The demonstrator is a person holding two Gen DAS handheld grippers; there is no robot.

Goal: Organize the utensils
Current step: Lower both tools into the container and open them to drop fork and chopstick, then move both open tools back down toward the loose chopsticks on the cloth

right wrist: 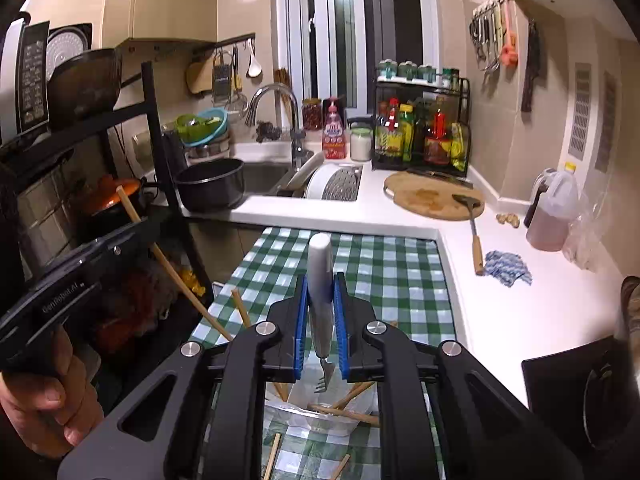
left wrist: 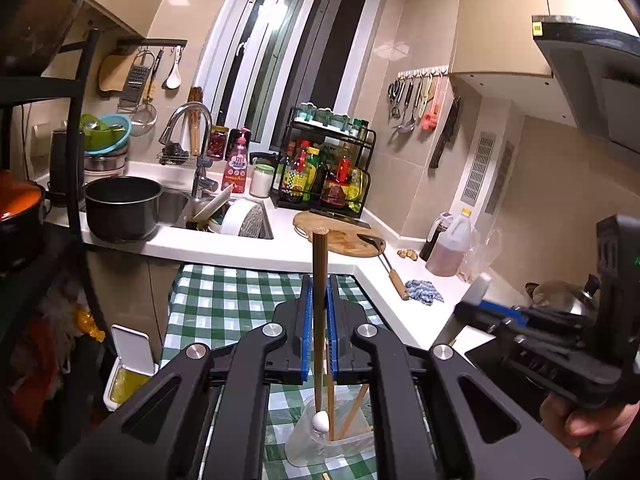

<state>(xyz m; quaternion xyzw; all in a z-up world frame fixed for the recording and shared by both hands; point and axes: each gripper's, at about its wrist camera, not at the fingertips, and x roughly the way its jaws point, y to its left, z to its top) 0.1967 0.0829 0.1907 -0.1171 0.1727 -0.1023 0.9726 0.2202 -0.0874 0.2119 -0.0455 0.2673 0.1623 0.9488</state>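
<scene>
Both tools are loaded above the same small clear plastic cup (left wrist: 332, 436) standing on the green checked tablecloth (left wrist: 224, 292), and that crowding looks to me like the main worry. The left gripper (left wrist: 319, 292) is clamped on a brown chopstick (left wrist: 320, 312), held nearly upright with its lower tip down inside the cup, just beside a small white rounded thing I cannot identify. The right gripper (right wrist: 321, 300) is clamped on a fork (right wrist: 321, 304) by its pale grey-white handle, tines pointing down just above the cup's mouth. The cup looks light and thin-walled, with several chopsticks already leaning out of it at angles, so I judge that a sideways nudge from either tool could tip it and spill the lot. The fork could also catch on the crossed sticks and bridge across them rather than dropping in. The two grippers are near each other, so they might bump if both go down together. The chopstick is square at its top end, plain brown and straight; the fork's metal head is small and dull against its smooth handle. A few loose chopsticks (right wrist: 272, 456) lie on the cloth near the cup's base, not yet gathered, so the sorting seems partway through.
</scene>
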